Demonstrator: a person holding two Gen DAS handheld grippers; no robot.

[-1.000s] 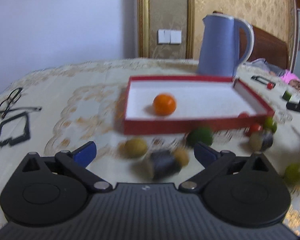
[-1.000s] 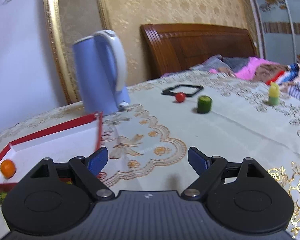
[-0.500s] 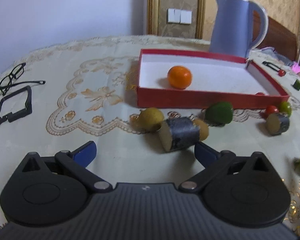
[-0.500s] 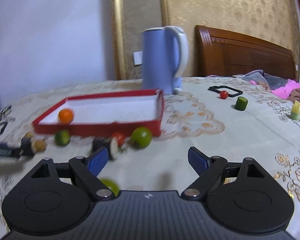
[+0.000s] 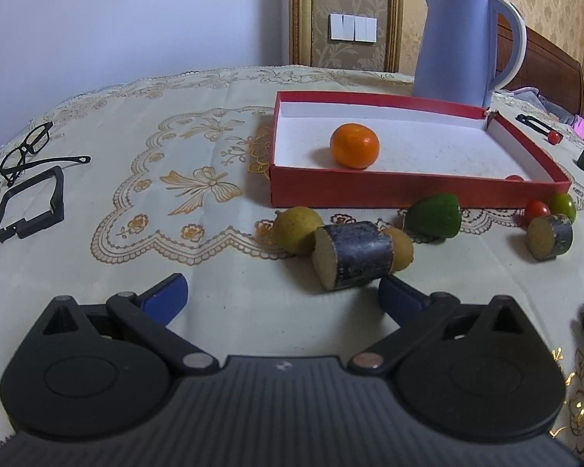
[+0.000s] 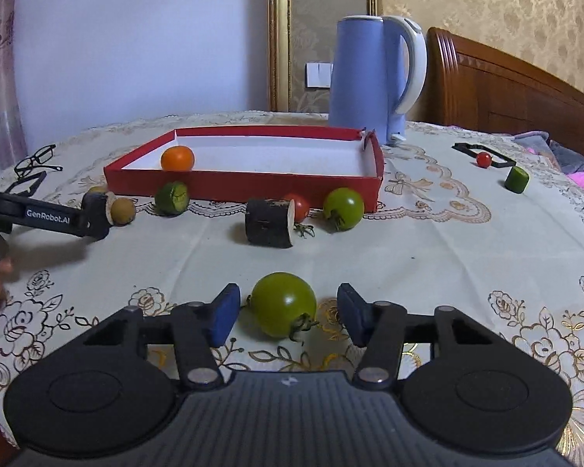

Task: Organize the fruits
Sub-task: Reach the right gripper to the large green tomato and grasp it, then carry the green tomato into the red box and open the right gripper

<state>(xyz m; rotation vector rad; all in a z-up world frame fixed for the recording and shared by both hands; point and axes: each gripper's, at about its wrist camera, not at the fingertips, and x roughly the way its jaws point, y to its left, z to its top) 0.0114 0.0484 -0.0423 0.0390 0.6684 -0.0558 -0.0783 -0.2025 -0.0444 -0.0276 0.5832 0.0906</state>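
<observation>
The worktop (image 6: 467, 257), under a cream cloth with gold patterns, fills both views. A blue kettle (image 6: 364, 78) stands far beyond both tongs, behind the red tray (image 6: 249, 185). That tray lies ahead of the right tongs (image 6: 288, 311) and ahead and a little right of the left tongs (image 5: 282, 292); an orange (image 5: 354, 146) sits inside it, near its left end.

The left tongs stand wide apart with nothing between them. Just ahead of their right tip lies a dark log piece (image 5: 354, 257) on its side, touching a yellow-brown fruit (image 5: 296, 229) on its left and a smaller one on its right. A green fruit (image 5: 434, 216) lies further right, by the tray's front wall.

The right tongs have just been closing, and a green tomato (image 6: 283, 303) lies on the cloth between the pads; small gaps show on both sides, so they are not clamped on it. Ahead of them sit another log piece (image 6: 270, 222), a red tomato (image 6: 300, 207) and a second green tomato (image 6: 343, 208) before the tray.

Glasses (image 5: 25, 151) lie far left of the left tongs.
</observation>
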